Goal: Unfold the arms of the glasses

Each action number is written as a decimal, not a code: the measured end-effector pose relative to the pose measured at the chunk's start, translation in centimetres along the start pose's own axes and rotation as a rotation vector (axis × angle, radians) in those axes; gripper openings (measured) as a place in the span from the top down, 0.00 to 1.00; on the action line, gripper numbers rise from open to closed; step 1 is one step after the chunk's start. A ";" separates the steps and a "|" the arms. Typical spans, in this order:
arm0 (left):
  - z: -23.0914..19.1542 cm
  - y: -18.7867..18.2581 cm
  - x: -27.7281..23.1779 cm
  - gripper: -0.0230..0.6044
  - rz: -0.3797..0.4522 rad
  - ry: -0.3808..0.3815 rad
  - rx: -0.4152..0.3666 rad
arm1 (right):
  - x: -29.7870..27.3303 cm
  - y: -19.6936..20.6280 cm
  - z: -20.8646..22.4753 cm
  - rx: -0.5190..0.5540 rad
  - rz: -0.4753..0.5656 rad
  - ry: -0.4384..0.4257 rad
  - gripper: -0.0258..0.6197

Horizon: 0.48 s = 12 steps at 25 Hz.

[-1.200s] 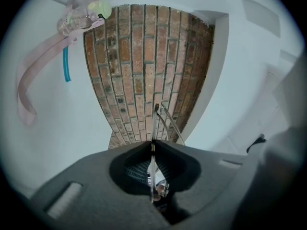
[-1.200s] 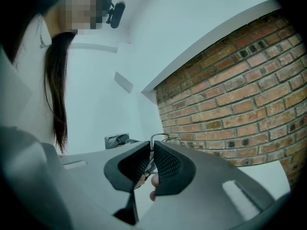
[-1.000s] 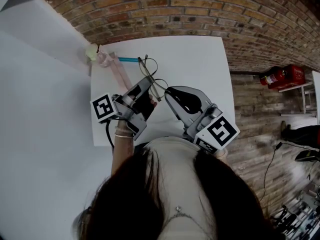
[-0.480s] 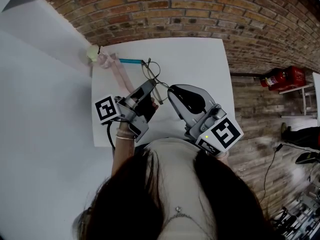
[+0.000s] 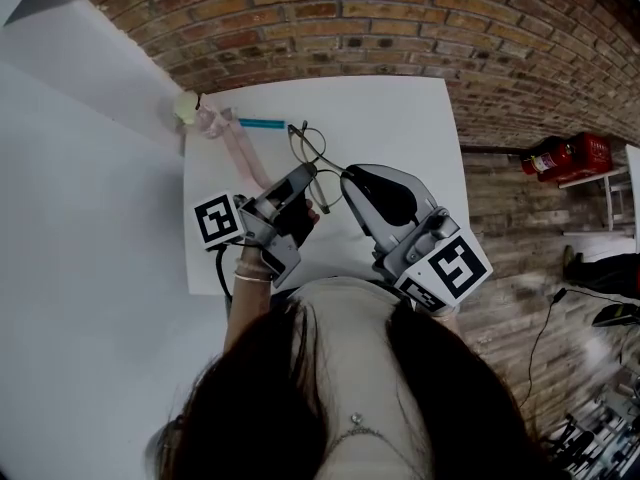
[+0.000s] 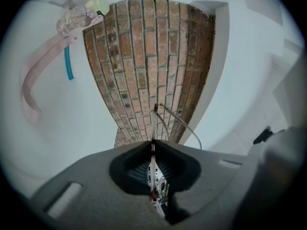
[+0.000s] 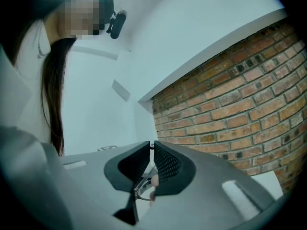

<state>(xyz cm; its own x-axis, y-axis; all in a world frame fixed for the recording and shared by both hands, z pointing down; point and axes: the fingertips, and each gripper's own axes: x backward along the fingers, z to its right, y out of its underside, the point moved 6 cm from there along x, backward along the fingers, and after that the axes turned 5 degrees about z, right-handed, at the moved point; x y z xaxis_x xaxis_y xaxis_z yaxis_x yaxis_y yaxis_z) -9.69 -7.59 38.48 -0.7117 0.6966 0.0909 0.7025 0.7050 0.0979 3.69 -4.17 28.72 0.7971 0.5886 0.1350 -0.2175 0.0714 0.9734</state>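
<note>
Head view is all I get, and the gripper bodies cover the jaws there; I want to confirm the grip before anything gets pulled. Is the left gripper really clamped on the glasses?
Observer: Yes. The left gripper view shows the left gripper with its jaws shut on a thin metal part of the glasses.
Operator: And the right one?
Observer: The right gripper is shut too, with thin frame metal pinched low between its jaws.
Operator: Is an arm sticking out?
Observer: One curved arm reaches past the left jaw tips, bending right.
</note>
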 end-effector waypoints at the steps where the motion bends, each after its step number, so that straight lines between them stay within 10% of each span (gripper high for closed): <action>1: 0.0 0.1 0.0 0.93 -0.002 -0.003 -0.002 | 0.0 -0.1 0.1 0.002 0.002 0.004 0.91; 12: -0.3 0.3 -0.1 0.93 -0.027 -0.017 -0.020 | -0.3 -0.9 0.6 0.015 0.022 0.042 0.91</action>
<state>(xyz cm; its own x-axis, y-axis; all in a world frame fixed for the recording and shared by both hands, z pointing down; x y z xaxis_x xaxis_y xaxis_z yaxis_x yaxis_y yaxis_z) -9.42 -7.47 38.81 -0.7302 0.6795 0.0710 0.6825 0.7210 0.1199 3.95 -4.92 27.95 0.7678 0.6232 0.1485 -0.2257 0.0462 0.9731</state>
